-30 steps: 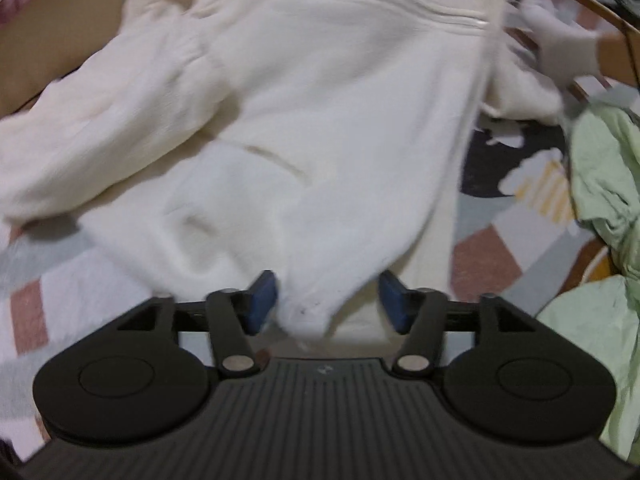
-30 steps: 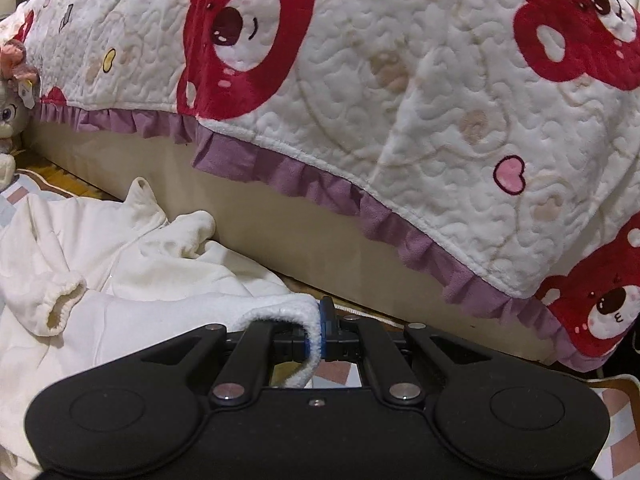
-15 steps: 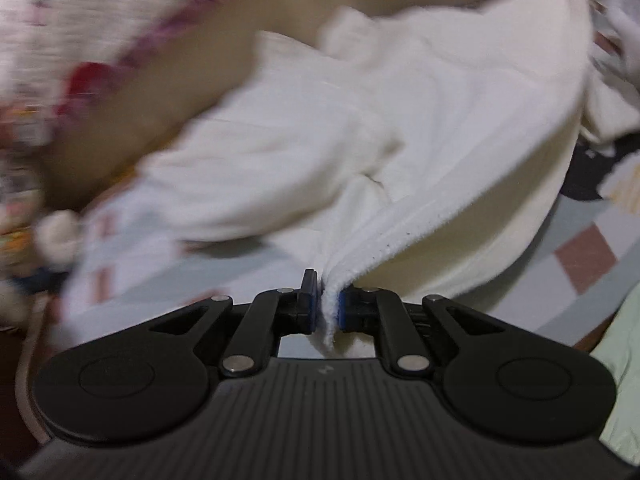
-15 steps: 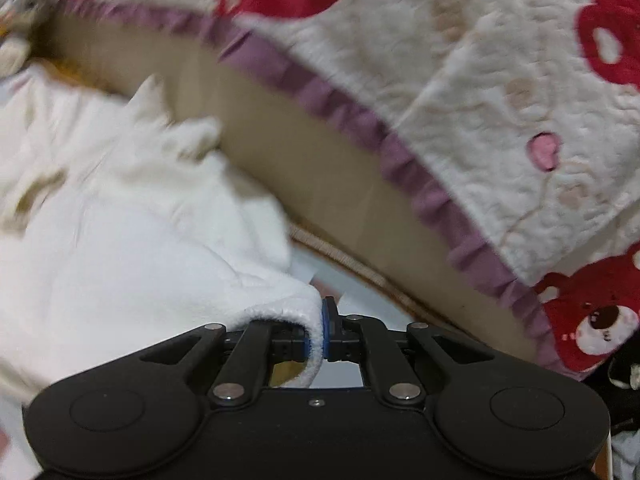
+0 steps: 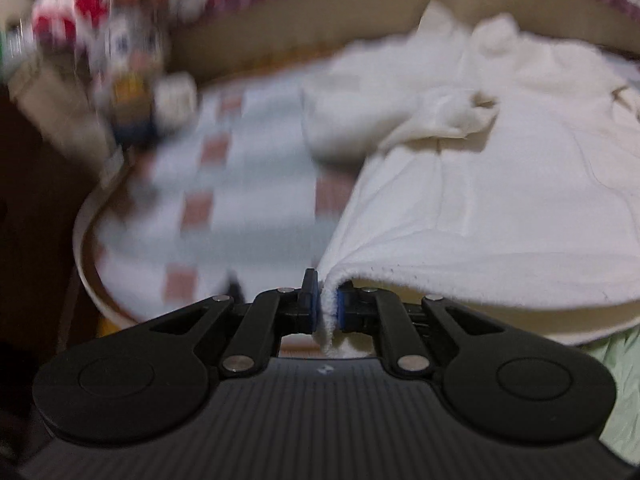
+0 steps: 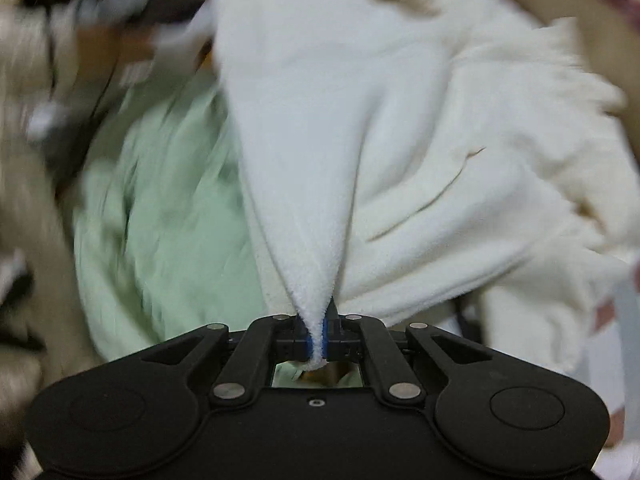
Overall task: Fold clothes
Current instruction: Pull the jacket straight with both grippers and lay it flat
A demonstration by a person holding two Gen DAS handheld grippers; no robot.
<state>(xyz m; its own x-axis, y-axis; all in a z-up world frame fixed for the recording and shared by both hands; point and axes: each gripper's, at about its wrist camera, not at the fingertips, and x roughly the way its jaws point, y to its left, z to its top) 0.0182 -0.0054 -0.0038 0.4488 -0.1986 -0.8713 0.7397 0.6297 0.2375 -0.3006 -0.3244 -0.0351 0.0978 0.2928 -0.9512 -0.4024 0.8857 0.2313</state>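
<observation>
A cream-white fleece sweatshirt (image 5: 500, 184) lies spread over a patchwork rug (image 5: 240, 184), one sleeve bunched on top of it. My left gripper (image 5: 327, 300) is shut on the garment's hem edge, and the fabric lifts from the pinch and stretches away to the right. In the right wrist view the same sweatshirt (image 6: 400, 140) hangs in a taut fold that narrows down into my right gripper (image 6: 318, 334), which is shut on another part of its edge. Both views are blurred by motion.
A pale green garment (image 6: 160, 220) lies heaped to the left of the white one, and a strip of it (image 5: 616, 360) shows at the lower right. A bed side with a red-and-white bear quilt (image 5: 120, 8) runs along the back. A plush toy (image 5: 132, 80) sits at the rug's far left.
The left gripper closed on the sweatshirt's hem, then lifted and swung left with it. The right gripper kept its grip and swung from facing the bed to facing down over the clothes.
</observation>
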